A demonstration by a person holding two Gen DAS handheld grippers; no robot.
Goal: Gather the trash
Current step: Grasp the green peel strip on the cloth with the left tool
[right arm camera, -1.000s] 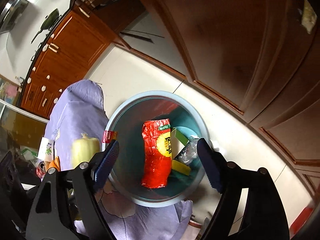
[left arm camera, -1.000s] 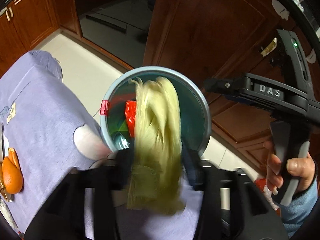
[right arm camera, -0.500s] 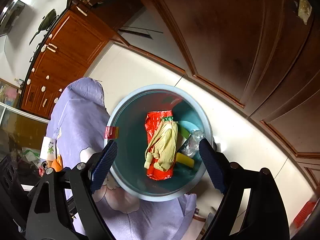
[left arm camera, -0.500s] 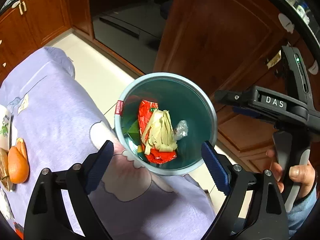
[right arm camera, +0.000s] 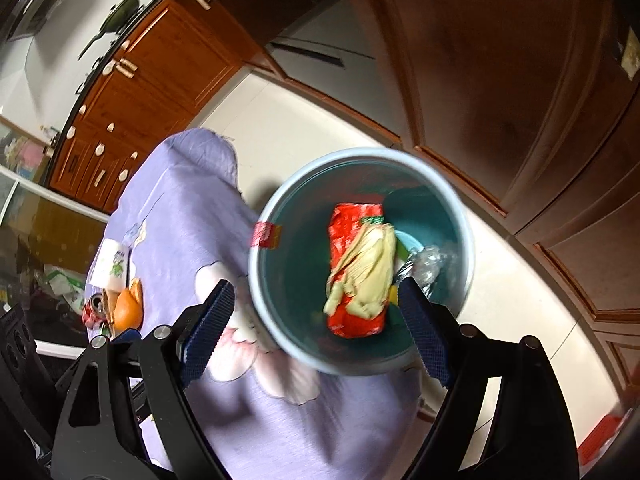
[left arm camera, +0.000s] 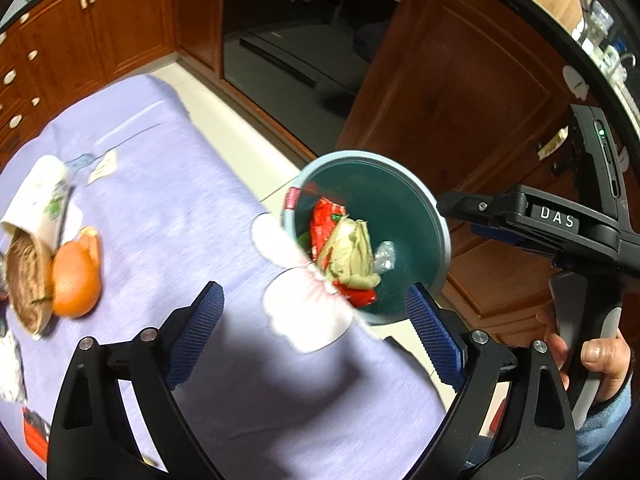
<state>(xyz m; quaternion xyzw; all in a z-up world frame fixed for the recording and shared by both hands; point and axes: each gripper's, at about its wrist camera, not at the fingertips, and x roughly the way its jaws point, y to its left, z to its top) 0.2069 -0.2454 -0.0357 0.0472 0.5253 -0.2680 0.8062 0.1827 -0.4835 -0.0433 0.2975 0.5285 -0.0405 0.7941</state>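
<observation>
From the left wrist, a purple tablecloth (left arm camera: 168, 208) is being seen spreading toward nine o'clock, its edge overlapping the bin (left arm camera: 424, 208) at one o'clock. The left gripper (left arm camera: 316, 332) is opening, nothing between its jaws.

From the right wrist, the right gripper (right arm camera: 316, 328) is being held wide and empty above the bin (right arm camera: 260, 280), trash (right arm camera: 360, 272) inside; bare floor (right arm camera: 520, 280) is lying at three o'clock.

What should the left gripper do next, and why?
Probably it should swing toward the orange peel and the paper cup lying on the purple tablecloth. The left gripper has its jaws opening with nothing between them, and the corn husk already lies in the bin on the red wrapper. So this trash on the table looks like the nearest left to collect.
</observation>
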